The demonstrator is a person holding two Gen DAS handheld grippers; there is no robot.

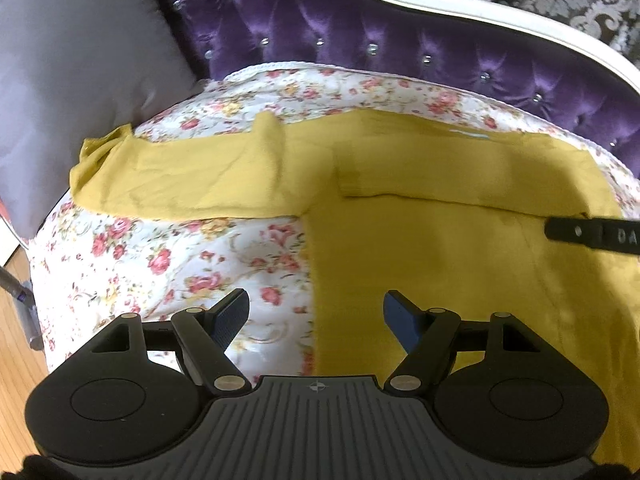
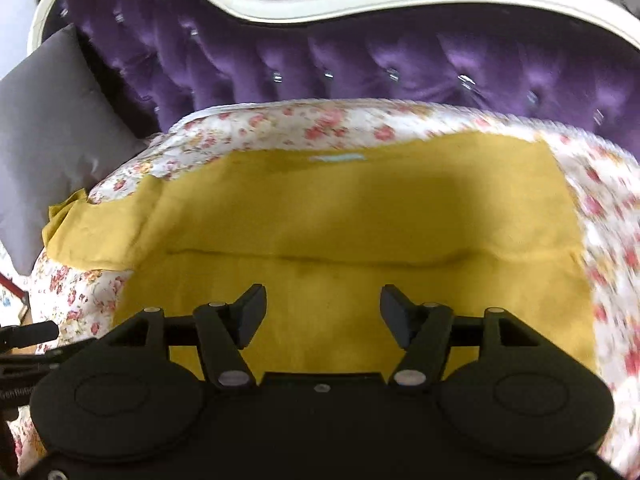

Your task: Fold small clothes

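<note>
A mustard-yellow long-sleeved top (image 1: 440, 208) lies flat on a floral bedspread (image 1: 160, 264). Its left sleeve (image 1: 180, 176) stretches out to the left, and the right sleeve is folded across the body, leaving a crease (image 2: 320, 258). My left gripper (image 1: 316, 320) is open and empty, hovering over the top's left edge. My right gripper (image 2: 322, 312) is open and empty above the lower body of the top (image 2: 340, 216). One finger of the right gripper shows at the right edge of the left wrist view (image 1: 592, 234).
A purple tufted headboard (image 1: 360, 40) with a white frame runs along the back. A grey pillow (image 1: 72, 80) stands at the left, also in the right wrist view (image 2: 52, 128). Wooden floor (image 1: 16, 340) lies past the bed's left edge.
</note>
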